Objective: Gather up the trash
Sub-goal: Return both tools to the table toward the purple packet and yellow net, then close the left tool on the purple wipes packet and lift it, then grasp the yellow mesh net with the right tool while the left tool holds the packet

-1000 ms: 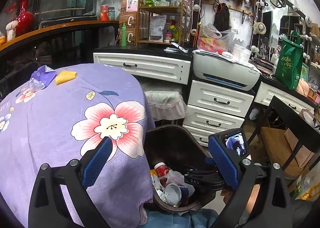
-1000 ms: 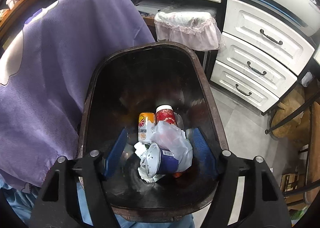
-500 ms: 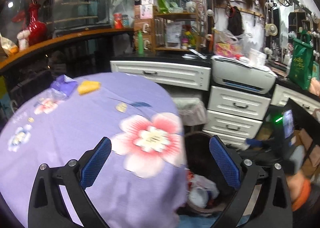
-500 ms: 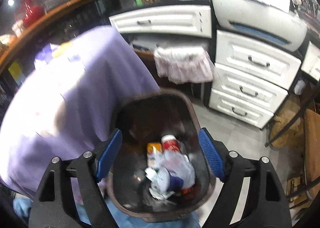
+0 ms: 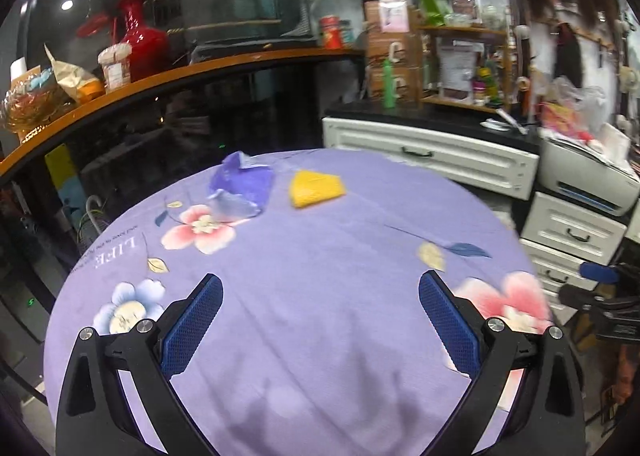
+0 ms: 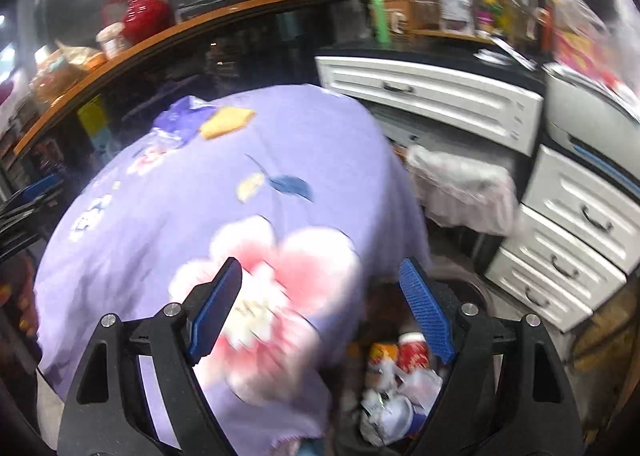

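Note:
A round table under a purple flowered cloth (image 5: 320, 256) fills the left wrist view. On its far side lie a crumpled purple wrapper (image 5: 244, 184) and a yellow scrap (image 5: 316, 188); both also show in the right wrist view, the wrapper (image 6: 180, 120) and the scrap (image 6: 226, 122). My left gripper (image 5: 320, 320) hangs open over the near part of the cloth with nothing between its fingers. My right gripper (image 6: 320, 308) is open and empty above the table's edge and the dark trash bin (image 6: 474, 288). In the bin lie a can (image 6: 380, 354), a red cup (image 6: 412, 352) and white crumpled trash.
White drawers (image 5: 432, 156) and a printer (image 5: 592, 180) stand behind and right of the table. A curved wooden counter (image 5: 160, 76) with a red vase (image 5: 140, 40) runs along the back left. A stool with a lace cover (image 6: 464, 192) stands beside the bin.
Both grippers have risen from the bin and swung left towards the table. The right gripper's fingers have spread wider; the trash it hovered over stays in the bin.

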